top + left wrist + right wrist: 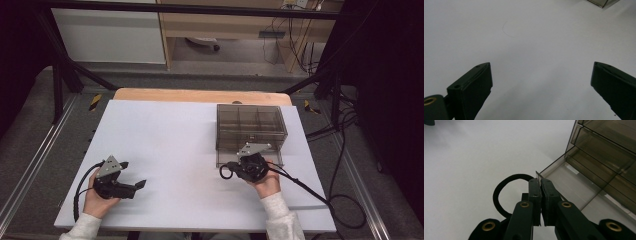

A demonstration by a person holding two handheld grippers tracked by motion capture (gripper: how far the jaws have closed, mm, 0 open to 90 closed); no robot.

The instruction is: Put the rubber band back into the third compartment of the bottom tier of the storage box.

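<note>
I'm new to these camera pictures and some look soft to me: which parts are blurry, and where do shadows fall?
Left gripper view: the jaws near the lens are soft, and the white table darkens toward the bottom. Right gripper view: the right gripper, shut on the smoky plastic box's drawer edge, looks fairly sharp. High view: the surroundings are dim and the table is bright.

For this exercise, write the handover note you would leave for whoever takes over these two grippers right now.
Right gripper: shut on the front edge of the smoky clear drawer box's bottom drawer, which is pulled partly out. A black ring lies just left of the jaws.
Left gripper: open, holding nothing, over the bare white tabletop.
Done: drawer gripped and started.
Left: probably finish the pull; check the drawer's contents, which I cannot make out.
</note>
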